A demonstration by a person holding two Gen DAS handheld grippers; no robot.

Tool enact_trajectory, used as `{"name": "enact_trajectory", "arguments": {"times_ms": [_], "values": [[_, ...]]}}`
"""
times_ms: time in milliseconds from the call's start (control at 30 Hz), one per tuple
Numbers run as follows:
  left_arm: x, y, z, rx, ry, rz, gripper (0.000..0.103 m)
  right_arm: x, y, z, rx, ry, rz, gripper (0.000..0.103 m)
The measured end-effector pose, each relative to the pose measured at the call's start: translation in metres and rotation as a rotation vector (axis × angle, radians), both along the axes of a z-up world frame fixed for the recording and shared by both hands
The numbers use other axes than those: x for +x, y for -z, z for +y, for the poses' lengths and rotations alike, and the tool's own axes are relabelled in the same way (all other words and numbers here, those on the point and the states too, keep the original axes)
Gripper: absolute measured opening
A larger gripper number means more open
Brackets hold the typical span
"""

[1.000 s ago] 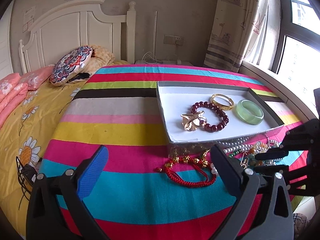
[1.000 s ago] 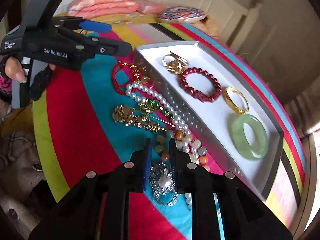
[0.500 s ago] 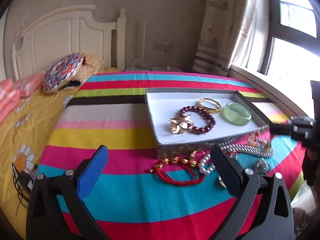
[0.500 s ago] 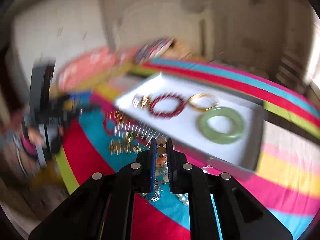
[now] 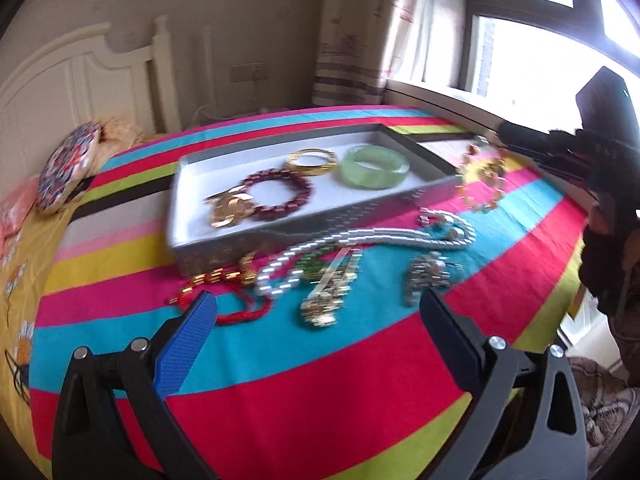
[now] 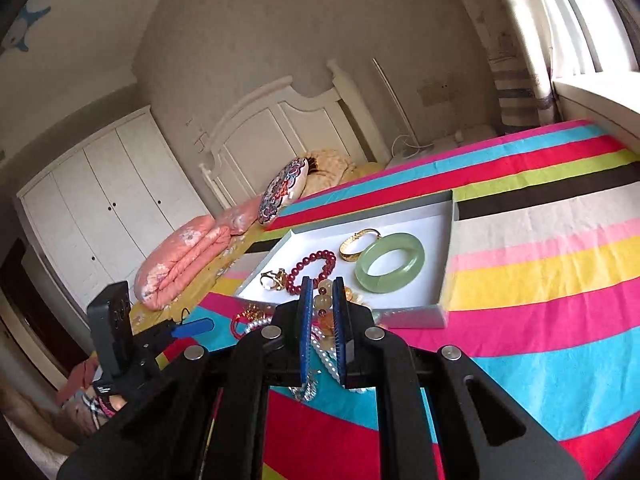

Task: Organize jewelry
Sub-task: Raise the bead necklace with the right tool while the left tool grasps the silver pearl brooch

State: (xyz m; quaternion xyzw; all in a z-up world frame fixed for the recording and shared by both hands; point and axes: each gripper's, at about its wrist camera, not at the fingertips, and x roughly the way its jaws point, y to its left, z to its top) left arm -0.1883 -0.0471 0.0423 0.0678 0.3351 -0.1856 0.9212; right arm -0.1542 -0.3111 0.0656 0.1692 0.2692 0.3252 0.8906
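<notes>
A: Since a second earlier, the right gripper had left the loose pile on the cloth and come up with the amber bead bracelet. A second before, its fingers stood slightly apart over the silver pieces; half a second before, they were already narrow around the beads, and that was how they stood at this moment.

B: So it was pinching the bracelet?

A: Yes. In the right wrist view pale yellow beads sat between the two blue pads, pressed from both sides. From the left wrist view the bracelet hung off the black tips, in the air just beside the right-hand end of the white tray, blurred.

B: And the left gripper?

A: Its fingers were spread wide, nothing between them, low over the striped cloth. The view had swung toward the window compared with before.

B: What lay in the tray?

A: The green bangle, the gold bangle, the dark red bead bracelet and a gold clip, each apart or just touching its neighbour.

B: And outside it?

A: On the cloth in front of the tray: the pearl necklace, the red cord bracelet, a gold brooch and a silver piece, too smeared to tell more.
</notes>
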Motion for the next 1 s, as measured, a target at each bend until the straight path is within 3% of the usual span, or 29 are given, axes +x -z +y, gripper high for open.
{"name": "enact_trajectory", "arguments": {"times_ms": [67, 233, 500, 600, 667, 1000], "values": [[-0.001, 0.0, -0.022, 0.029, 0.078, 0.002, 0.091, -0.002, 0.0, -0.003, 0.004, -0.001, -0.002, 0.01], [0.01, 0.009, -0.064, 0.087, 0.206, 0.039, 0.082, -0.008, 0.001, -0.006, 0.002, -0.003, -0.013, 0.01], [0.04, 0.024, -0.082, 0.095, 0.22, 0.182, 0.081, -0.015, 0.004, -0.019, 0.027, 0.007, -0.022, 0.01], [0.041, 0.025, -0.088, 0.109, 0.235, 0.171, 0.065, -0.015, 0.007, -0.022, 0.034, 0.009, -0.016, 0.01], [0.042, 0.023, -0.089, 0.109, 0.235, 0.165, 0.045, -0.016, 0.008, -0.024, 0.039, 0.01, -0.014, 0.01], [0.03, 0.015, -0.087, 0.116, 0.237, 0.115, 0.045, -0.019, 0.003, -0.028, 0.047, 0.02, -0.028, 0.01]]}}
